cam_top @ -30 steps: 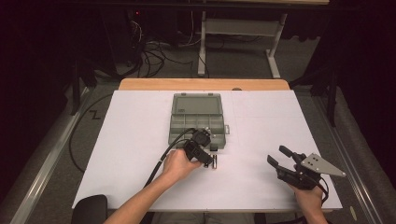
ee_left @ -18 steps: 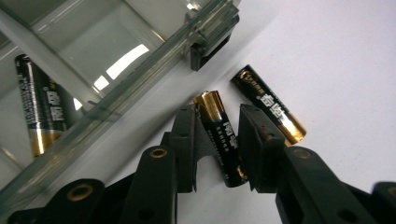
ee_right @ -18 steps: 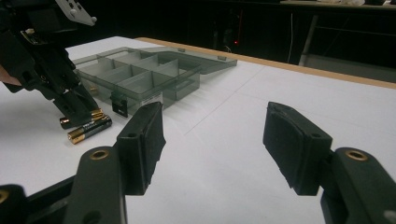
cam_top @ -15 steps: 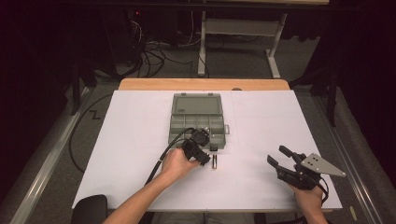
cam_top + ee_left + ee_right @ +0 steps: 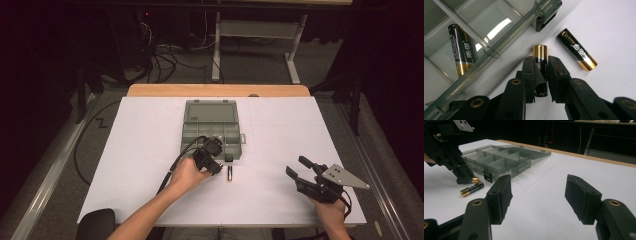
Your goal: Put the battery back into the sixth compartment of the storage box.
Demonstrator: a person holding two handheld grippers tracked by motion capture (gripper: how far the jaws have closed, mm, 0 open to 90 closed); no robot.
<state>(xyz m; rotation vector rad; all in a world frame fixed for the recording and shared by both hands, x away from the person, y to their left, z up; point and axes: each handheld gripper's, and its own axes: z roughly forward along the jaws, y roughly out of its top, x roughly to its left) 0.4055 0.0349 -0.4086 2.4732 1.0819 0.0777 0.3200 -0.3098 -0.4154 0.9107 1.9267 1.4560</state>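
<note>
My left gripper (image 5: 541, 60) is shut on a black-and-gold battery (image 5: 539, 51) that lies on the white sheet; its jaws have just been closing onto it. A second battery (image 5: 576, 49) lies loose just to its right, also seen in the high view (image 5: 230, 173). A third battery (image 5: 461, 48) rests in a compartment of the open clear organizer box (image 5: 212, 125). The left gripper (image 5: 216, 169) stands just in front of the box. My right gripper (image 5: 296, 165) hangs open near the table's front right, with nothing between its pads (image 5: 537, 187).
The box lid (image 5: 210, 110) lies flat open toward the back. A black latch (image 5: 545, 21) sticks out from the box's front wall. The white sheet (image 5: 140, 145) covers the table, with a wooden edge (image 5: 215, 90) at the back. Cables lie on the floor beyond.
Both hands kept their places. The left gripper's jaws look to have narrowed around the battery in front of the box.
</note>
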